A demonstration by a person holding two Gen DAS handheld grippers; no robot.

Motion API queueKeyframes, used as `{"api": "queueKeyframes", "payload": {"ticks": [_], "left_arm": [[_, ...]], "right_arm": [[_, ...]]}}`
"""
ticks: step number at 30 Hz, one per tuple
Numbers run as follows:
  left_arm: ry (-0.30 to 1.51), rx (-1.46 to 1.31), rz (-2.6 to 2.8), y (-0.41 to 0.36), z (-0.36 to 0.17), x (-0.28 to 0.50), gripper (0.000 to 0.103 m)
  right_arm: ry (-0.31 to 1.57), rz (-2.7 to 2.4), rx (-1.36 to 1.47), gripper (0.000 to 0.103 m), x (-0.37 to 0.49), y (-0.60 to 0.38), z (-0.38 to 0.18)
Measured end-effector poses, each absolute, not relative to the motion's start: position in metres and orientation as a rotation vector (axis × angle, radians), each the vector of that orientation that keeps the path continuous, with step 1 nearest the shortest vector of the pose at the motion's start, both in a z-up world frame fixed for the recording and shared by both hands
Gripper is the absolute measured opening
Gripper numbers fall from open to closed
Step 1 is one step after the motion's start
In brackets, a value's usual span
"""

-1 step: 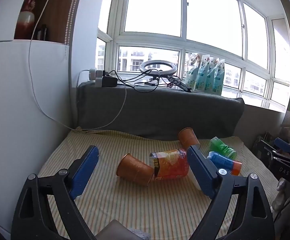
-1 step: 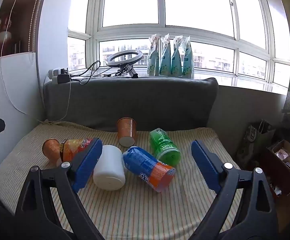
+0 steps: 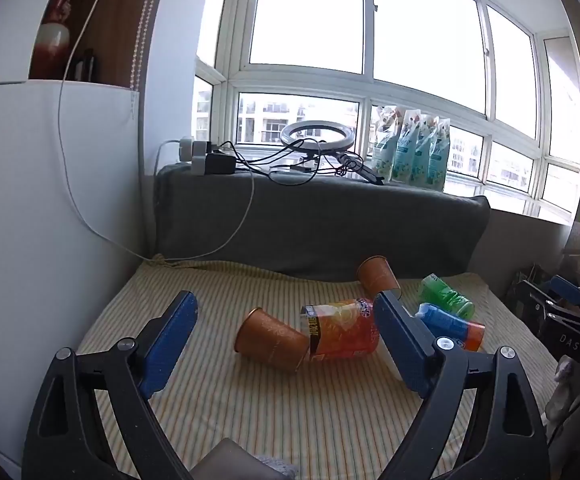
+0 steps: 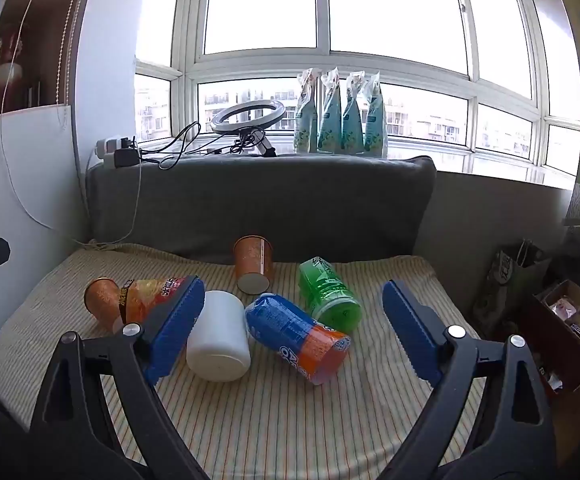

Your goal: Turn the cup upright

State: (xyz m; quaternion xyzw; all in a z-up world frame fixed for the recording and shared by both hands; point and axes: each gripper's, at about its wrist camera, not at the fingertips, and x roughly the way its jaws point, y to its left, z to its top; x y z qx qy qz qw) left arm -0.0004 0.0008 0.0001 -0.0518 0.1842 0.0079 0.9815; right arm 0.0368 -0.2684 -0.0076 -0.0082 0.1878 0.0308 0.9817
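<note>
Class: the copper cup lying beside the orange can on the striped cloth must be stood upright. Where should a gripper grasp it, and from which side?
Grip the copper cup across its tapered wall at mid-length, coming from above with the open left gripper. It lies on its side, base against the orange can, so its ends are poor holds.

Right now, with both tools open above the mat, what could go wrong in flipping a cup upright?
1. The near brown cup lies against the orange cup; gripping it may roll that one.
2. The white cup, blue cup and green cup crowd together, so the right tool could nudge a neighbour.
3. The soft striped mat may let an uprighted cup tip.
</note>
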Motion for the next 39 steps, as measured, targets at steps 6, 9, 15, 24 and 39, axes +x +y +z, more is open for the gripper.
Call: {"api": "queueKeyframes", "payload": {"ticks": [6,9,15,24,39], "left_arm": [[0.366,-0.110,0.026,0.0050,-0.0008,-0.0005,0.090],[0.364,-0.112,0.026,0.0113,-0.0021,0.0024,0.090],[0.352,-0.095,0.041,0.0051,0.0044,-0.0012,0.090],[0.354,-0.099,0.040,0.0066,0.0034,-0.0013,0.090],[0.355,-0.103,0.040,0.0073,0.0023,-0.0031,0.090]], "right_arm": [[0.381,0.062,0.002,0.093,0.0336,-0.2693,-0.0040],[0.386,0.067,0.010,0.093,0.0343,-0.2699,-0.0015],[0.367,0.034,-0.008,0.093,0.0344,-0.2699,0.0003],[0.365,0.036,-0.004,0.093,0.0344,-0.2692,-0.0009],[0.360,0.035,-0.007,0.093,0.0338,-0.2669,0.0000]]}}
